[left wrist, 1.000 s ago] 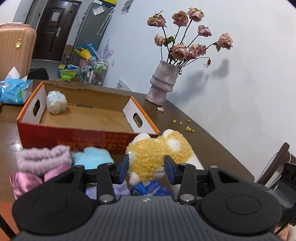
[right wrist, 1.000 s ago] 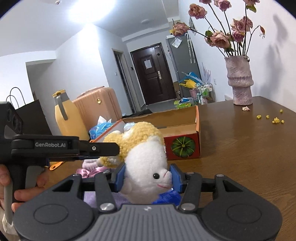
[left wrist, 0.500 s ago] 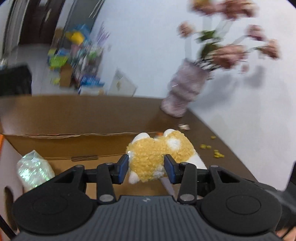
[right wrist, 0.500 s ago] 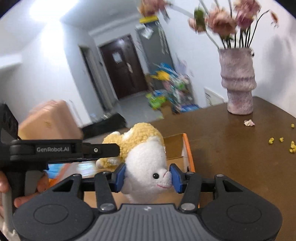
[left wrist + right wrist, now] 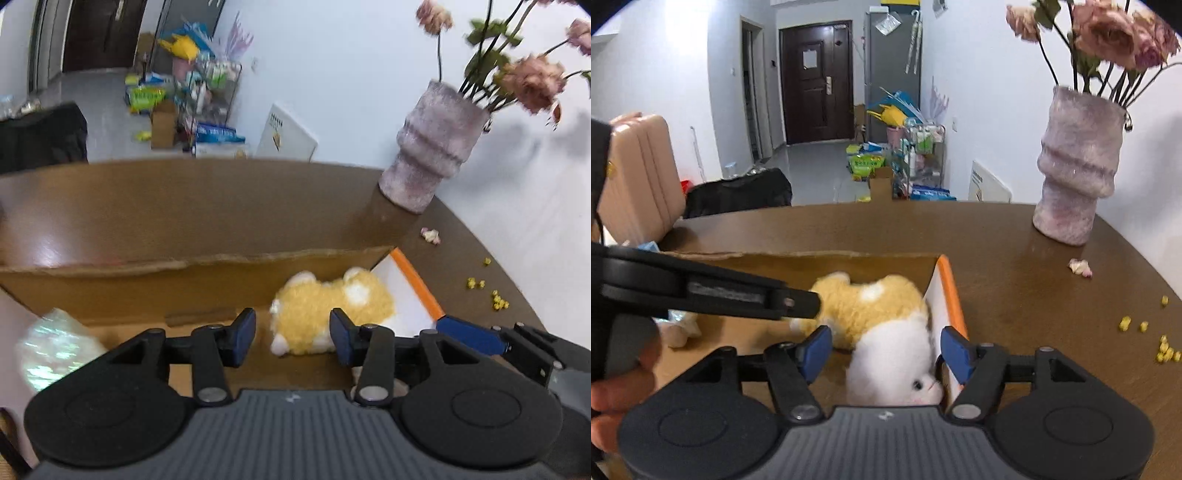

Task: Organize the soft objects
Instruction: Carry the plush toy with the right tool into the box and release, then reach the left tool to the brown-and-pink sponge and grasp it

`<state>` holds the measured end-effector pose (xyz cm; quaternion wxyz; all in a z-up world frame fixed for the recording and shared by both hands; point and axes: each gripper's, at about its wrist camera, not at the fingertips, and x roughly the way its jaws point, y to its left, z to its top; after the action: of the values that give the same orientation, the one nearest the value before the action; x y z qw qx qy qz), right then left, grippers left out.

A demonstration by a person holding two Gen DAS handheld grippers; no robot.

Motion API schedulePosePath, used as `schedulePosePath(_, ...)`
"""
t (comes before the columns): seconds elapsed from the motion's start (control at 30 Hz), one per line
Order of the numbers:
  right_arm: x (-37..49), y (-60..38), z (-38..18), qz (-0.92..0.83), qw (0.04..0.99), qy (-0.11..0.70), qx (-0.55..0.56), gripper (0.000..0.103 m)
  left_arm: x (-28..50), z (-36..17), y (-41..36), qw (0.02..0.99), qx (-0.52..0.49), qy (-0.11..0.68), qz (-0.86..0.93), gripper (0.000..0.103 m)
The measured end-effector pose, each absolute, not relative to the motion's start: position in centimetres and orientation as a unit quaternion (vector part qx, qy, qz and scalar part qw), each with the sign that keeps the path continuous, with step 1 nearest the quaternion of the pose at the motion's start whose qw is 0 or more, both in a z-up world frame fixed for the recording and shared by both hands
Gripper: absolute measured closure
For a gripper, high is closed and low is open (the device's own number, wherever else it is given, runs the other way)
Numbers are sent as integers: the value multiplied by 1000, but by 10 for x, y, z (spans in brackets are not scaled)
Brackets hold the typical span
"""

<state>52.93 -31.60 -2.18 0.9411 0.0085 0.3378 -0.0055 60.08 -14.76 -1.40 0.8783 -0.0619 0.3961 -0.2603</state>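
Note:
A yellow and white plush dog lies inside the cardboard box, against its right end wall. My left gripper is open above the box, its pads apart from the toy's yellow back. My right gripper is open over the toy's white head, pads clear of it. A shiny wrapped white soft ball lies at the box's left end. The left gripper's body crosses the right wrist view.
A pink vase of dried roses stands on the brown table behind the box. Yellow crumbs and a fallen petal lie to the right. A pink suitcase stands left of the table.
Both grippers carried the plush dog forward over the box, then opened. The dog has dropped from the jaws and now lies inside the box.

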Motion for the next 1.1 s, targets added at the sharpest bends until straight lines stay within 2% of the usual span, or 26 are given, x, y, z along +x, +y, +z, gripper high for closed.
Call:
schedulePosePath(0.17,515,-343,34,0,952,305,22,39,566,45,-115,910,-29,345,-227,53)
schedulePosePath(0.23,504,-358,61,7,955,294,33,38,547,68,-97,921,-17,327,-213,46)
schedulePosePath(0.33,475,-374,99,13,960,276,39,32,512,98,-64,939,3,293,-180,31)
schedulePosePath(0.4,451,-383,118,9,964,263,39,26,492,110,-47,948,7,278,-156,28)
schedulePosePath(0.67,396,-382,136,16,966,250,61,26,425,139,-16,960,6,253,-120,21)
schedulePosePath(0.83,346,-370,135,27,976,210,53,25,363,136,3,971,5,218,-99,19)
schedulePosePath(1.1,226,-340,95,58,989,131,38,17,228,77,11,989,49,128,-61,14)
